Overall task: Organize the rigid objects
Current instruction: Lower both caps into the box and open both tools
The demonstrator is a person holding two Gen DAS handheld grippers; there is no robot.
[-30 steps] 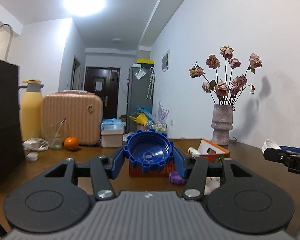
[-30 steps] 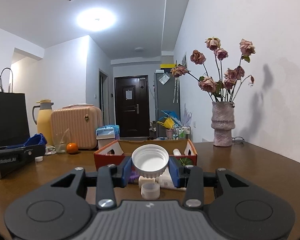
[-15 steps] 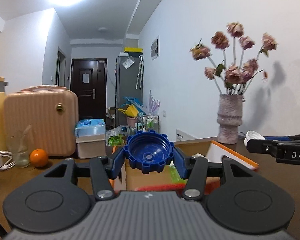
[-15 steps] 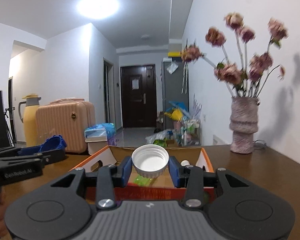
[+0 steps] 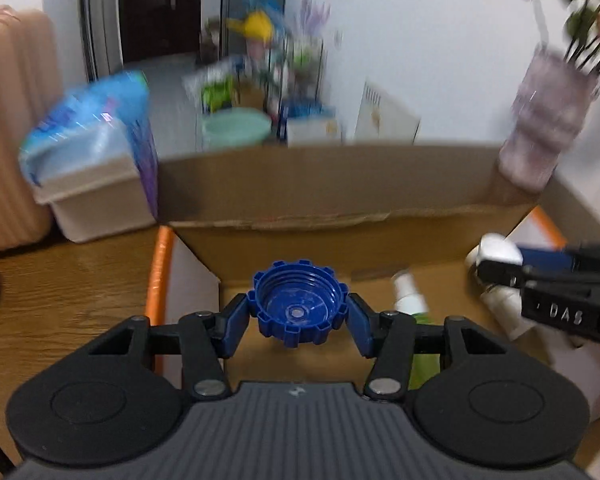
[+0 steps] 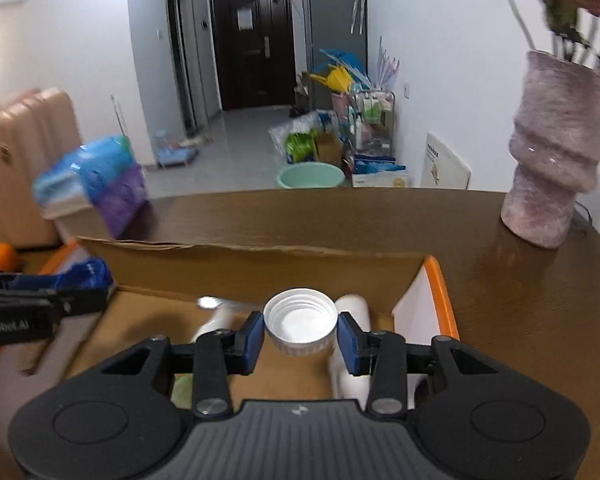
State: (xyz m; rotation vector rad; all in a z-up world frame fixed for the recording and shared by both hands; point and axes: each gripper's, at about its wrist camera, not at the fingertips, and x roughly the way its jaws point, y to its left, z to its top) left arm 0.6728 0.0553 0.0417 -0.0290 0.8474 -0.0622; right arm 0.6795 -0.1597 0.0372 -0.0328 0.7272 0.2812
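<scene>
Caps (image 5: 299, 304) – above open box (image 5: 324, 184)

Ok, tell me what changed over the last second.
Both grippers swung forward and tipped down: a second ago they faced the room from short of the cardboard box, now both are over its open inside. Unchanged: left gripper clamps the blue cap, right gripper the white cap.

White letters "DAS" on the right tongs (image 5: 496, 266), partial "nRobot.AI" on the left tongs (image 6: 100, 296)
</scene>
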